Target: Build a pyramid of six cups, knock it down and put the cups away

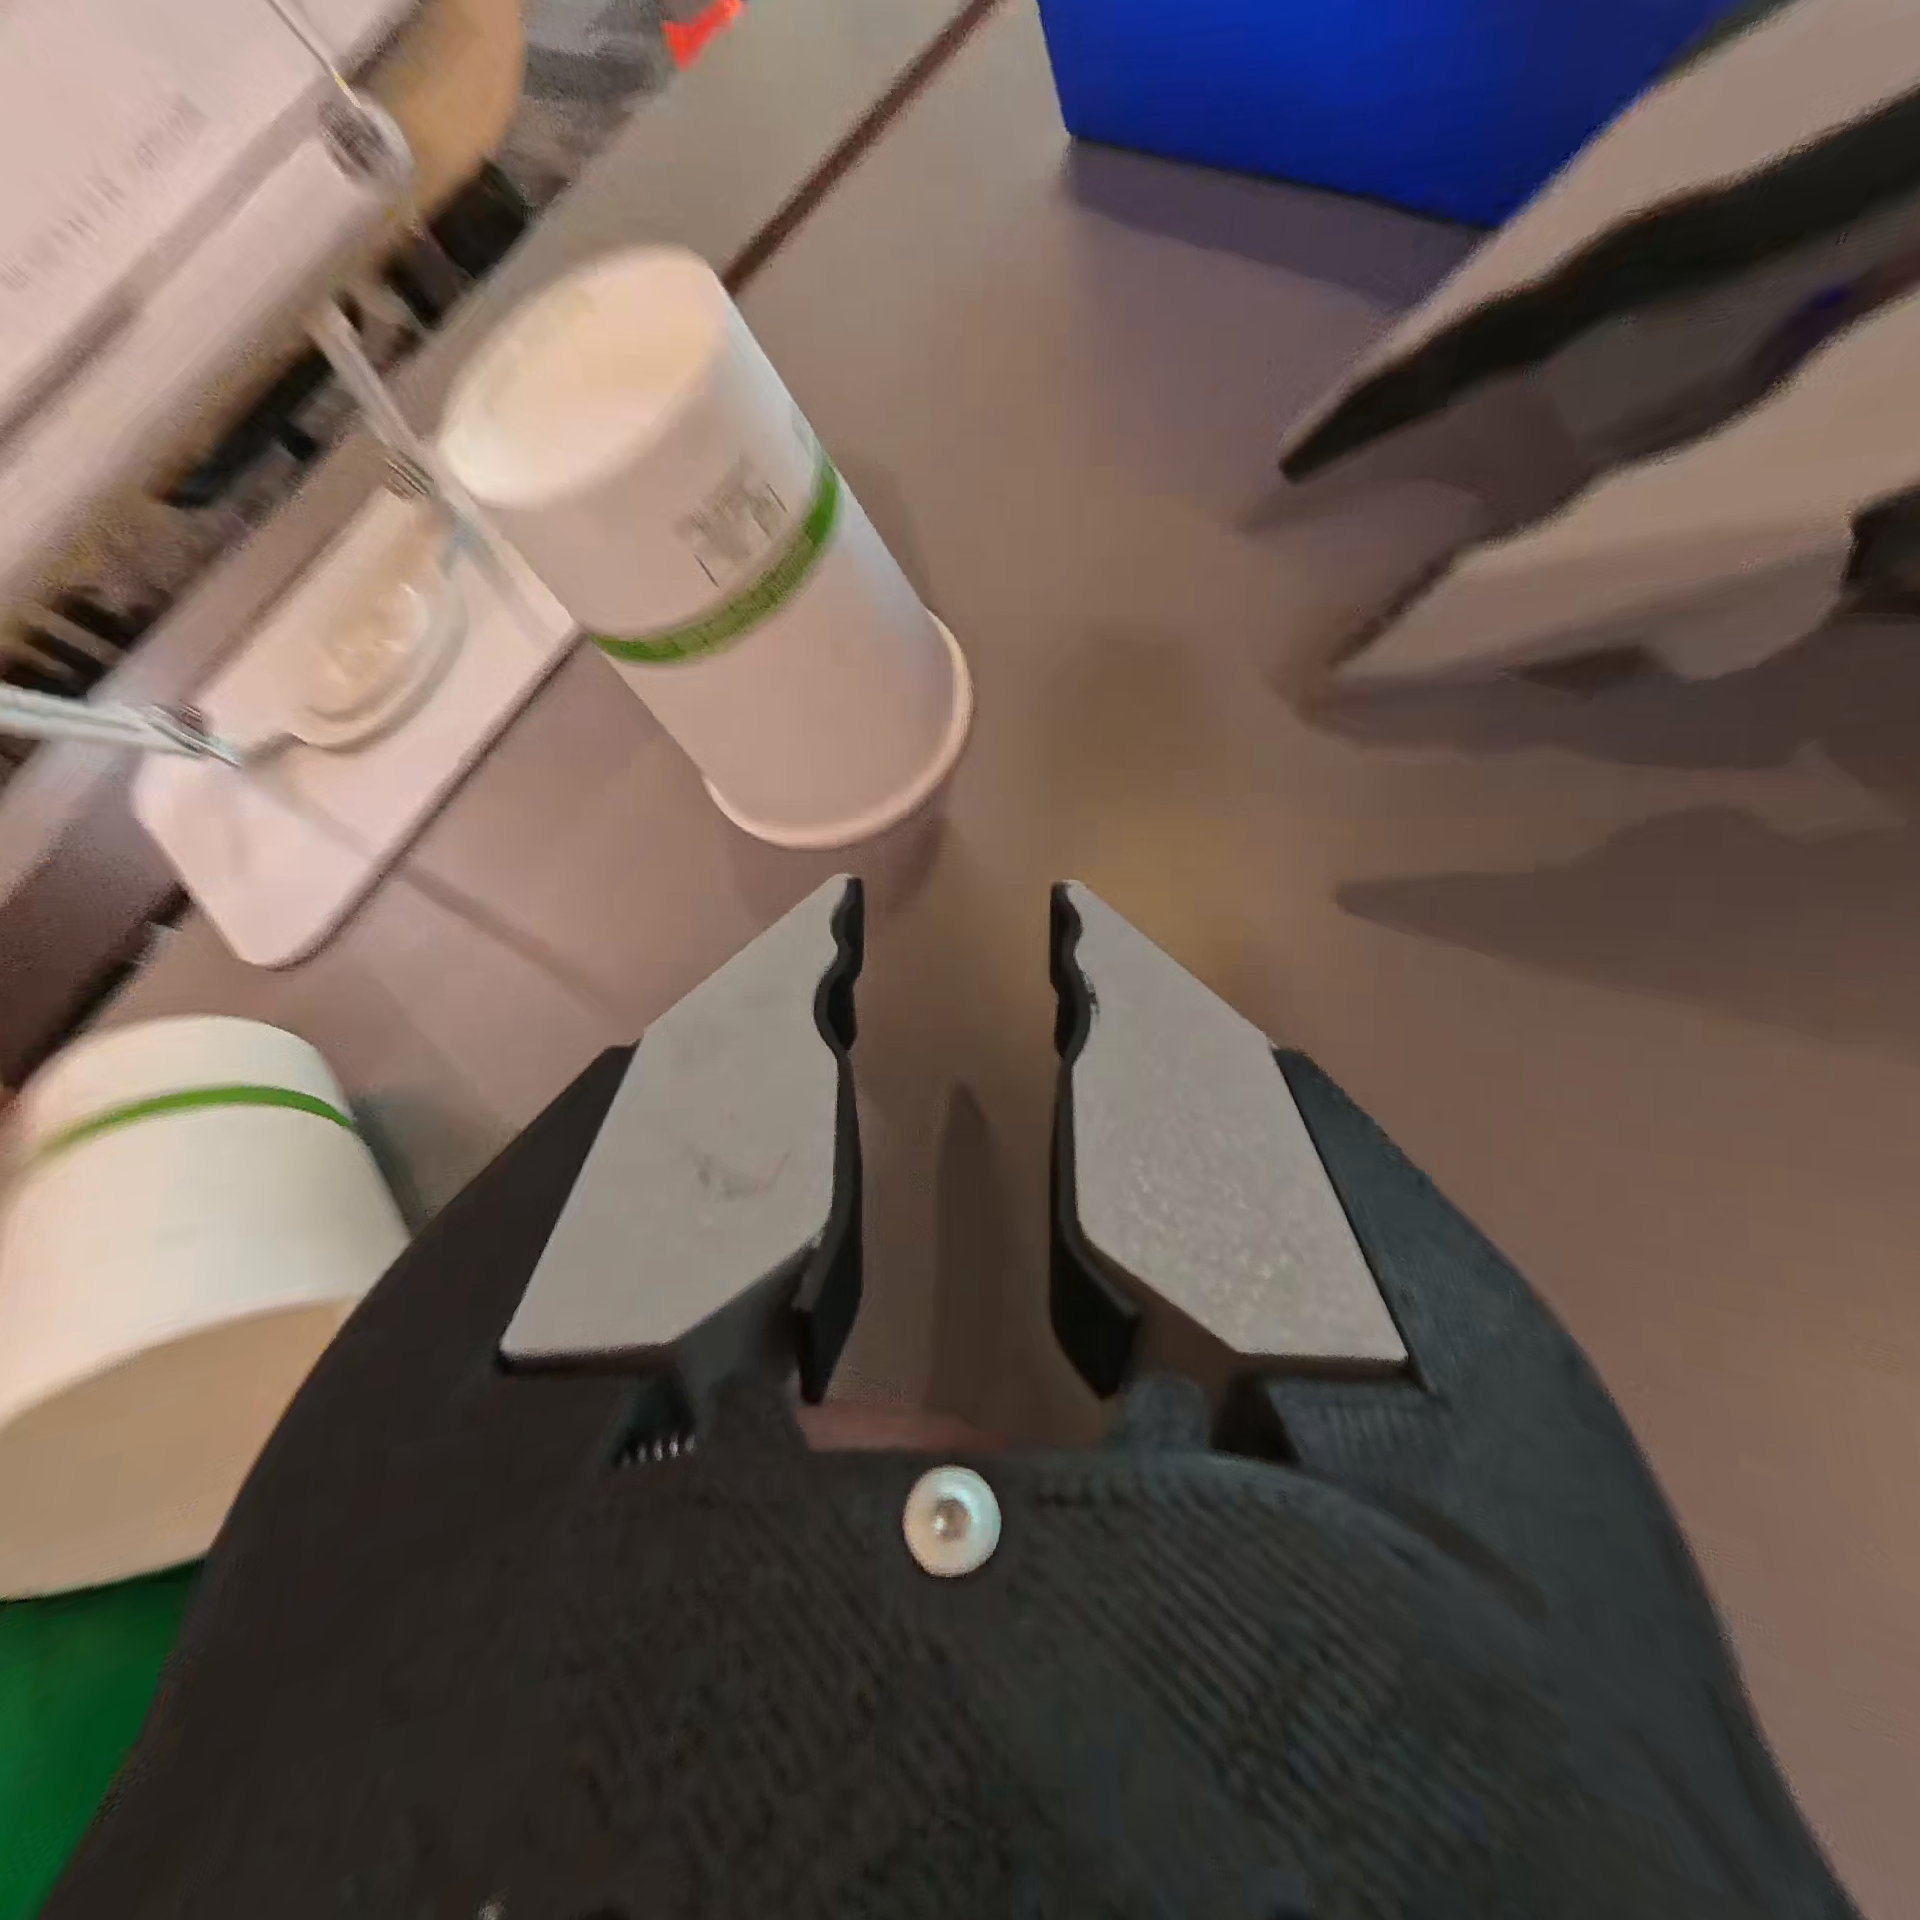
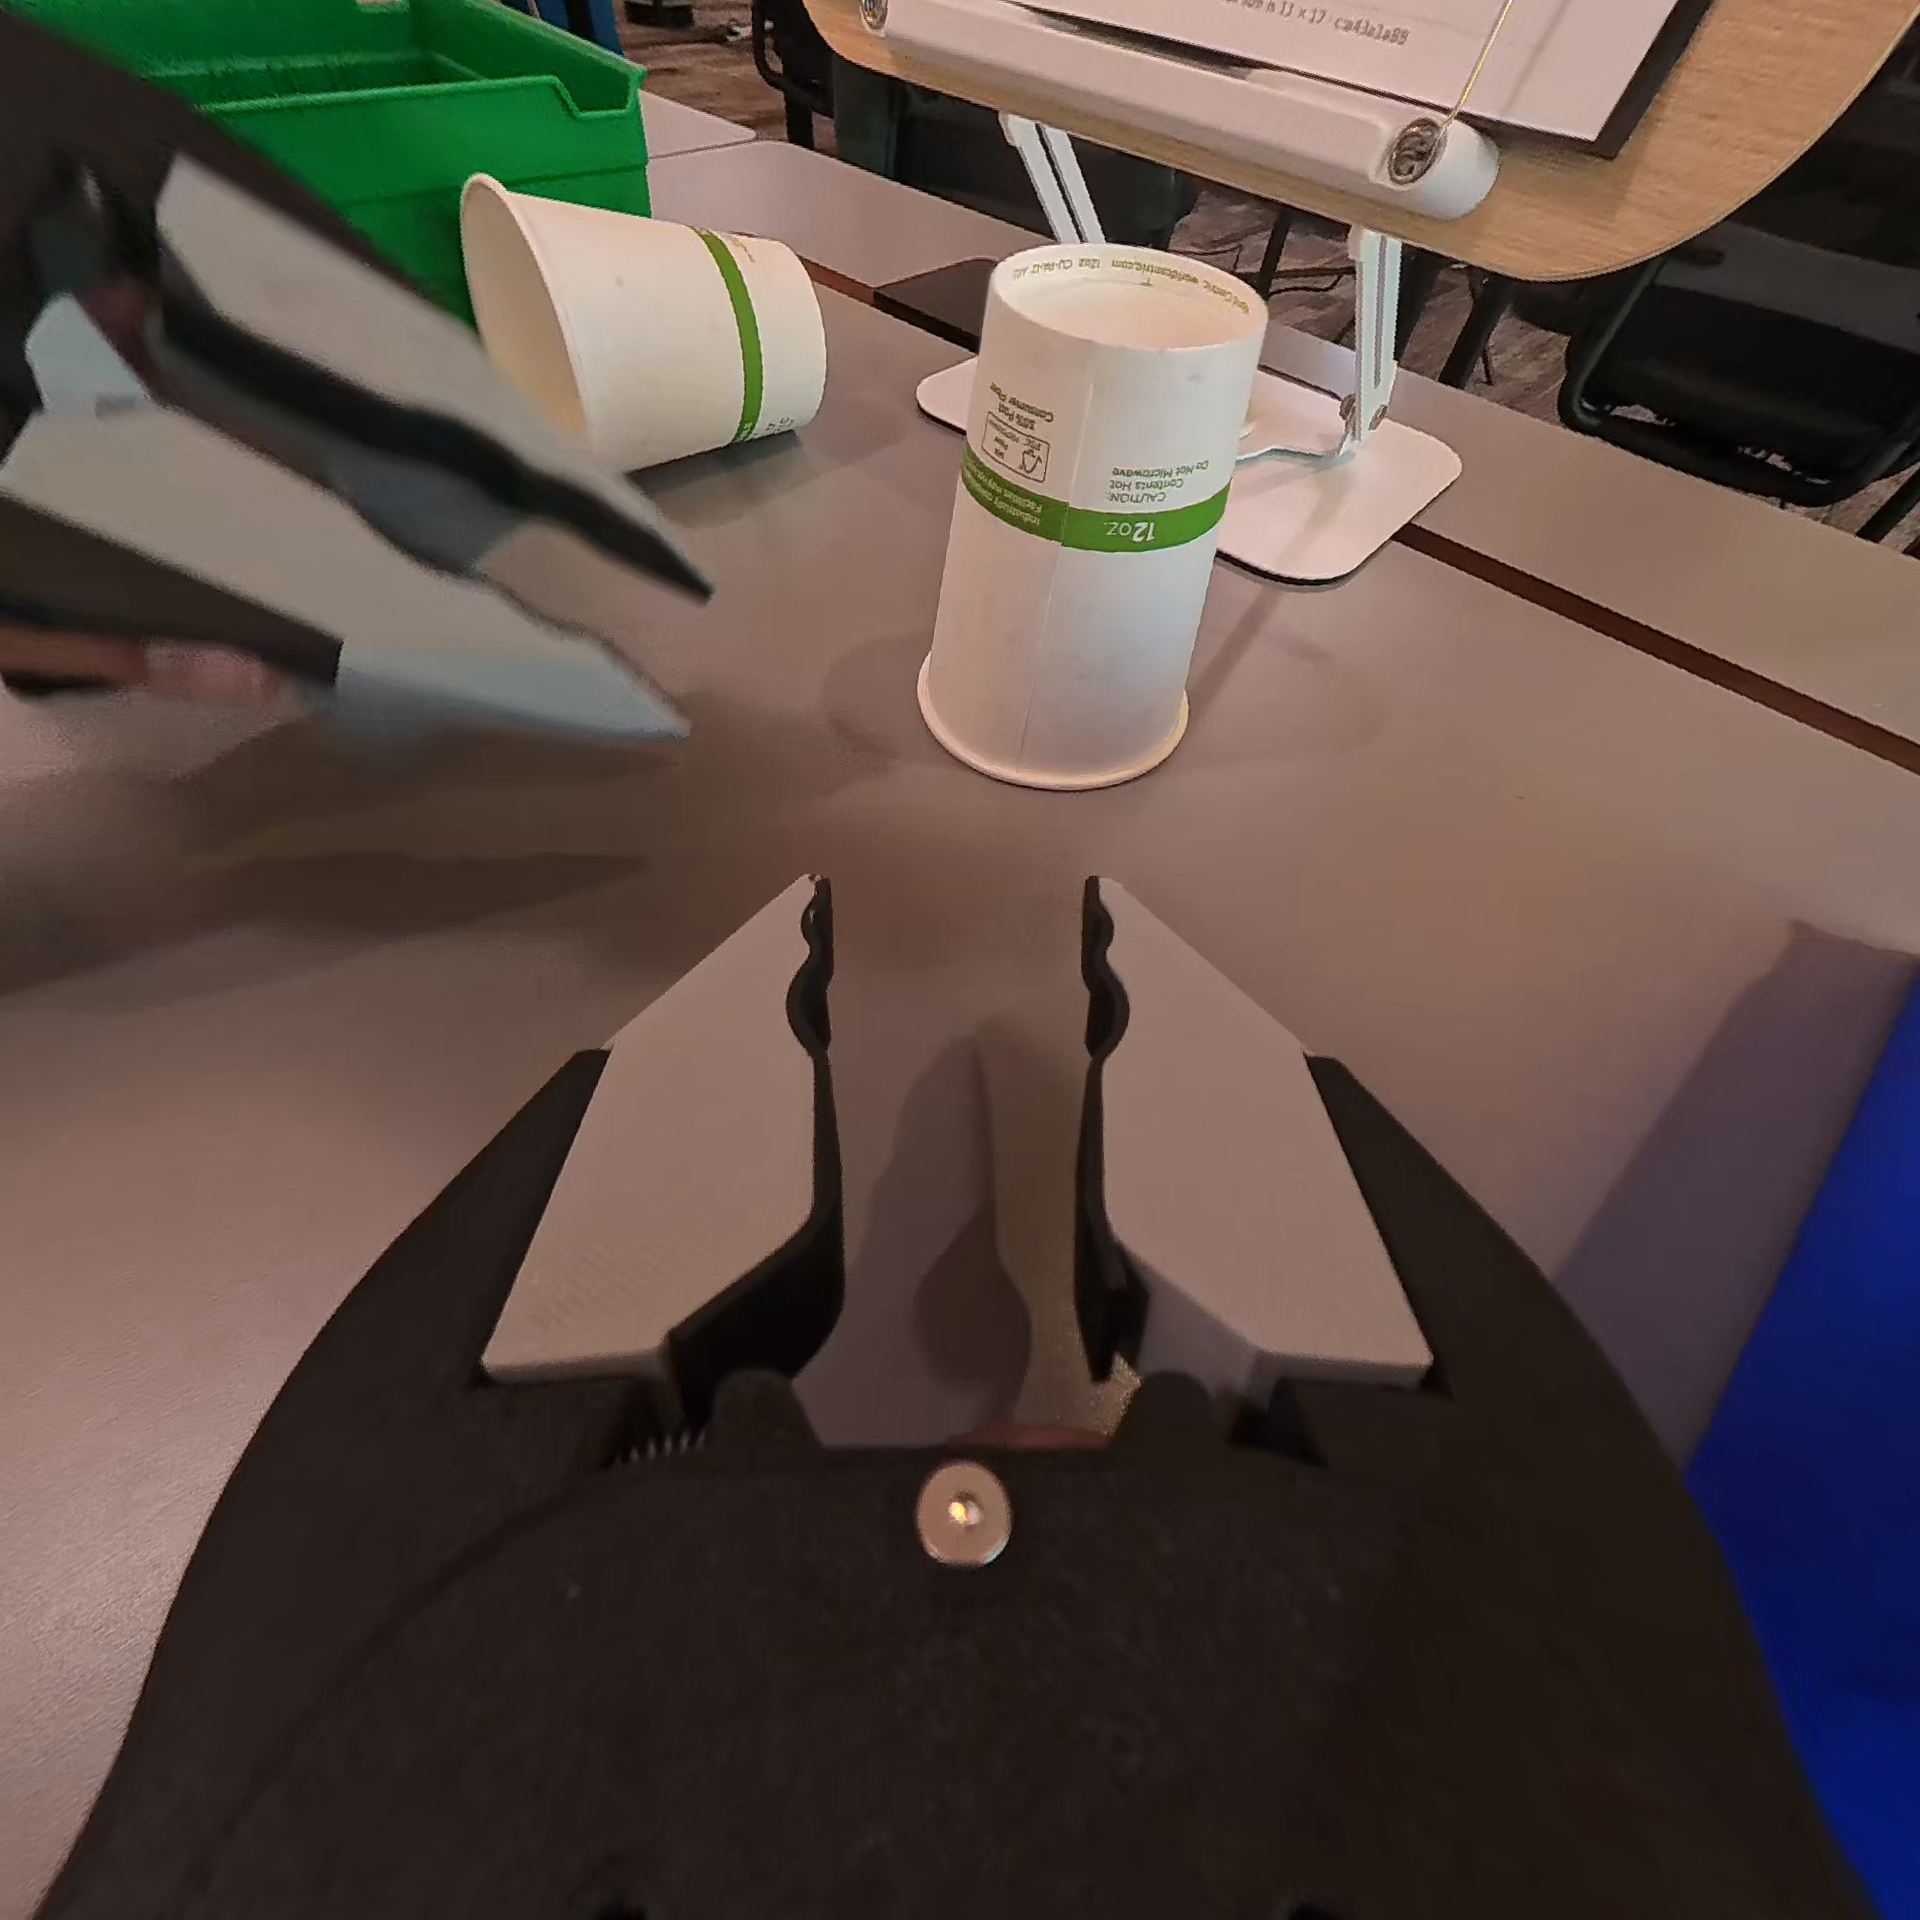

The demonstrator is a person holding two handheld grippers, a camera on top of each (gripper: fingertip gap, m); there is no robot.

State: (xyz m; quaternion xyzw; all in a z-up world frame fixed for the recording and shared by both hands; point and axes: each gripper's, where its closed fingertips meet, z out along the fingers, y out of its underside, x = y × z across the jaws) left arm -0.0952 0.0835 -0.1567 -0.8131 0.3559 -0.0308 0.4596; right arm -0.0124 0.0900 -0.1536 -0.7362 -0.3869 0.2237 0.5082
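Observation:
A white paper cup with a green band (image 2: pixel 1081 520) stands upside down on the grey table; it also shows in the left wrist view (image 1: pixel 707 540). A second such cup (image 2: pixel 644 332) lies on its side by the green bin, and shows at the left edge of the left wrist view (image 1: pixel 177 1268). My right gripper (image 2: pixel 956 894) is open and empty, short of the upright cup. My left gripper (image 1: pixel 956 899) is open and empty, just right of that cup's rim. Each gripper shows blurred in the other's view: the left one (image 2: pixel 665 655) and the right one (image 1: pixel 1309 561).
A green bin (image 2: pixel 416 114) stands at the back left of the right wrist view. A blue bin (image 2: pixel 1829 1299) is at its right edge and also shows in the left wrist view (image 1: pixel 1351 94). A white stand (image 2: pixel 1340 478) with a wooden board sits behind the cups.

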